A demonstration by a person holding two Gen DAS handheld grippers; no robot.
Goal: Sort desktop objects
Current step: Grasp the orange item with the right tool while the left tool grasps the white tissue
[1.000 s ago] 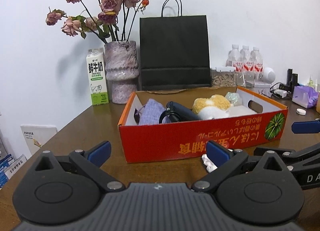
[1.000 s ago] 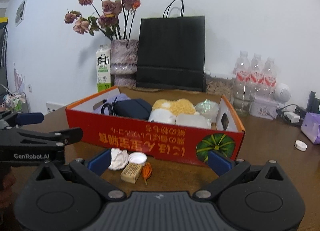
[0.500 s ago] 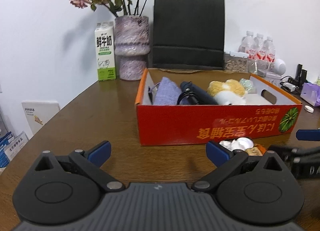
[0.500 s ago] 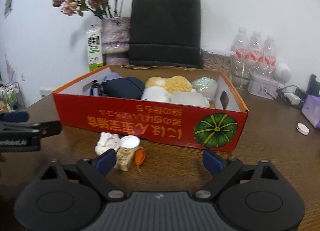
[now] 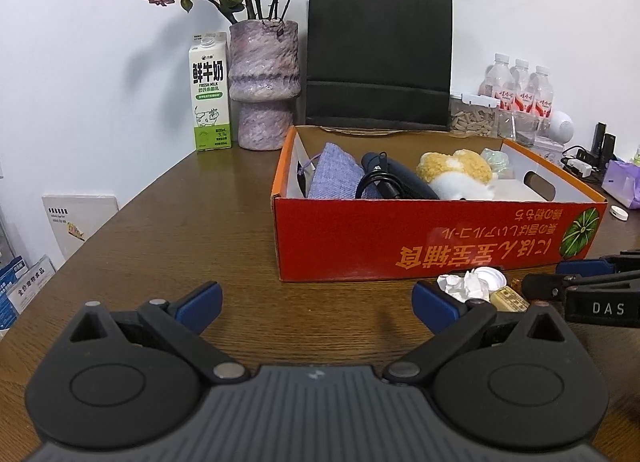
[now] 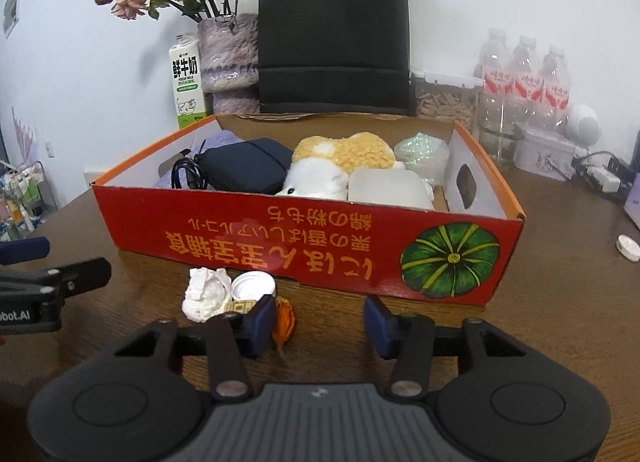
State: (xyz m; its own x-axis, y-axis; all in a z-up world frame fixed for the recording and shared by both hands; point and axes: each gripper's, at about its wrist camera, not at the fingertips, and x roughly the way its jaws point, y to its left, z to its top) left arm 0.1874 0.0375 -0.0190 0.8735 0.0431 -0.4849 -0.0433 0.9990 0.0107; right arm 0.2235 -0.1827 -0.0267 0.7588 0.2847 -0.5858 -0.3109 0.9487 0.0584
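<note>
A brown wooden table [image 5: 192, 222] carries a red box [image 5: 400, 234], a milk carton [image 5: 210, 98], a vase [image 5: 264, 78], a black bag [image 5: 378, 54], and a paper wad [image 6: 206, 292], cap [image 6: 254, 286] and peel [image 6: 285, 322] beside the box.

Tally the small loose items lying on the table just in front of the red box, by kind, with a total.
Crumpled white paper wad: 1
White bottle cap: 1
Small tan block: 1
Orange scrap: 1
Total: 4, all outside the red box.
</note>
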